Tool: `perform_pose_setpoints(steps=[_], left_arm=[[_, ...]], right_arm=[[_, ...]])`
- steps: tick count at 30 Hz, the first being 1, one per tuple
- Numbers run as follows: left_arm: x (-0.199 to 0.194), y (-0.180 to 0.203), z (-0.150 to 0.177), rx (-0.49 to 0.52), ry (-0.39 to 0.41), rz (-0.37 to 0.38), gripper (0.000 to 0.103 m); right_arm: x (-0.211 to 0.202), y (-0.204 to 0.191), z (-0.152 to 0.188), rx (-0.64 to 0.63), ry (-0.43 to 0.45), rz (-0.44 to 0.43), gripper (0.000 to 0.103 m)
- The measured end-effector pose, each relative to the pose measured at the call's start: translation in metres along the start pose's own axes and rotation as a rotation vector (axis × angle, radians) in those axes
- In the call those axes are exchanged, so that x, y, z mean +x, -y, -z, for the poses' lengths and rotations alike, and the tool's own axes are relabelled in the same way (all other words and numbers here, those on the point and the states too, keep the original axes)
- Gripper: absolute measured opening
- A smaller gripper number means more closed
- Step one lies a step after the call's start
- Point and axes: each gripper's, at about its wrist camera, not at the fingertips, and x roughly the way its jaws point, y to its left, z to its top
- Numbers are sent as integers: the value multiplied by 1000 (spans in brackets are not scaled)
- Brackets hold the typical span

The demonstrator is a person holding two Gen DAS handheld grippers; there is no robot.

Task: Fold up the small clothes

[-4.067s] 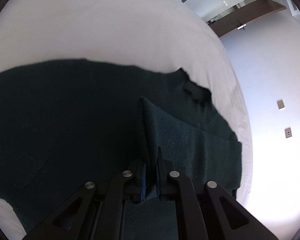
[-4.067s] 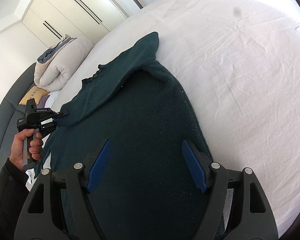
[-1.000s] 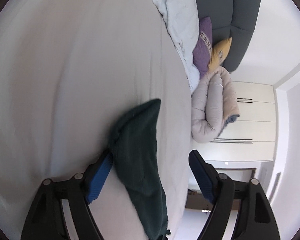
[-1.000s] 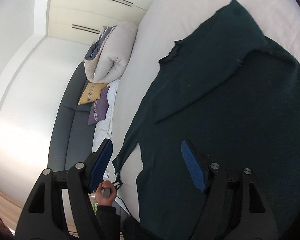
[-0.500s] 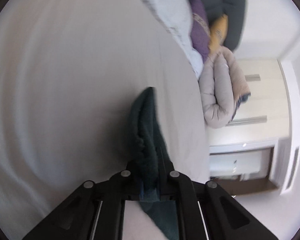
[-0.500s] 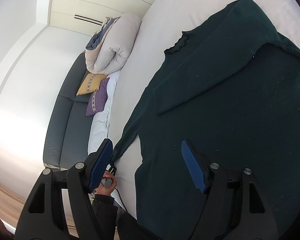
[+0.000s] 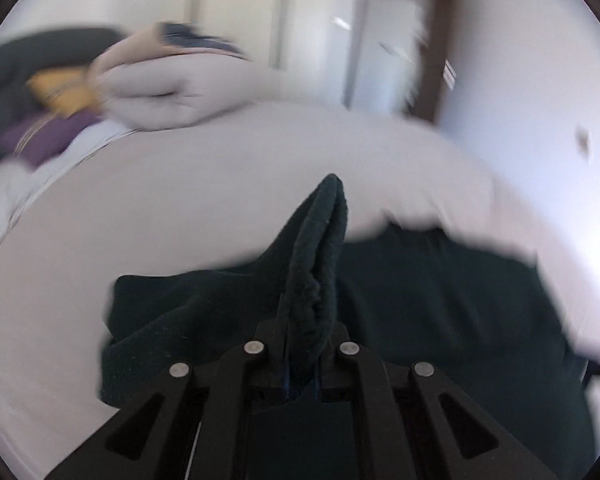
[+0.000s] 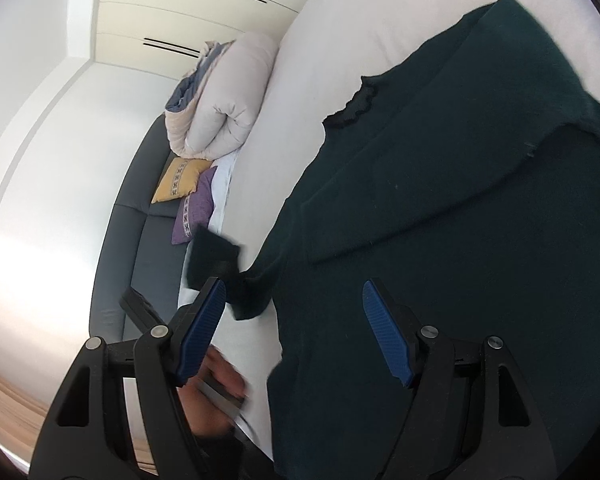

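Observation:
A dark green sweater [image 8: 480, 240] lies spread on the white bed [image 8: 360, 20], with one sleeve folded across its chest. In the left wrist view my left gripper [image 7: 304, 344] is shut on the other sleeve [image 7: 324, 248]. The sleeve end sticks up past the fingers, above the sweater's body [image 7: 440, 304], and this view is motion-blurred. The right wrist view shows that sleeve [image 8: 256, 284] pulled up off the sheet, with a person's hand [image 8: 216, 380] blurred below it. My right gripper [image 8: 296, 320] is open over the sweater's lower left edge, with nothing between its blue pads [image 8: 384, 332].
A rolled beige duvet [image 8: 224, 108] lies at the head of the bed. Beside it a yellow cushion [image 8: 180, 180] and a purple cushion [image 8: 196, 208] rest against a dark grey headboard [image 8: 128, 240]. Cream wardrobe doors [image 8: 204, 4] stand behind.
The left gripper shut on the sleeve end, then rose, rolled and swung with it toward the sweater's body. The right gripper stayed open and drifted slightly closer to the sweater.

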Motion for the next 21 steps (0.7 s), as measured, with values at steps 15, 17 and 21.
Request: perform_pose_setpoints(steps=[15,17,21], left_arm=[[16,59,51,246,17,-118,9],[17,62,53,267,20,-125,9],[15,65,55,281,26,-126,23]], right_arm=[[169,-7,-39,77,-298,-51,71],[179,-6,-44,83,-300,-42,69],[199,-9,-53,52,-352,-37,39]])
